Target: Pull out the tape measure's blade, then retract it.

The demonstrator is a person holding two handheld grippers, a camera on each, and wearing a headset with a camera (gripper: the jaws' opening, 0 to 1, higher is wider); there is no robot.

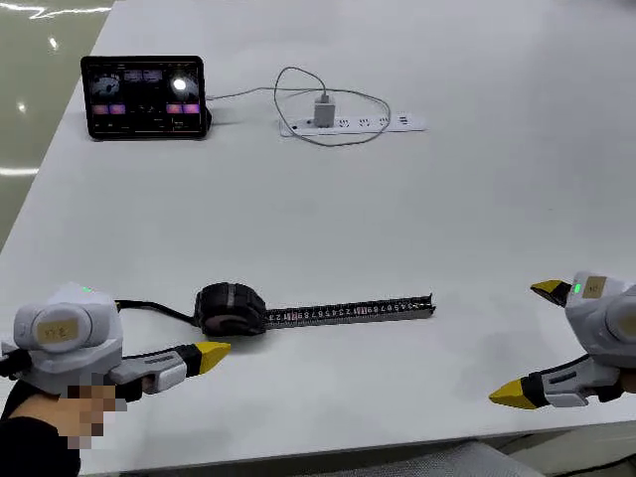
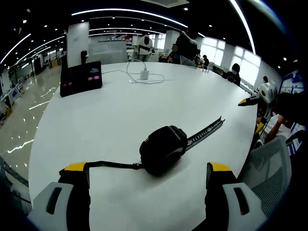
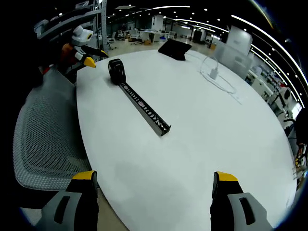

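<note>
Since blade (image 1: 353,312) lies out toward 3 o'clock, retract looks next. Left gripper (image 2: 147,167), right gripper (image 1: 530,341) wide, empty — grab case (image 1: 229,306).

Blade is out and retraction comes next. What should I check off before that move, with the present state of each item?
1. Blade pulled out of the case: ok.
2. Blade lies flat and straight on the table: ok.
3. Left gripper open and empty, with the case just ahead between its jaws: ok.
4. Right gripper open and empty, apart from the blade's tip: ok.
5. Blade locked or free to retract: cannot tell.
</note>
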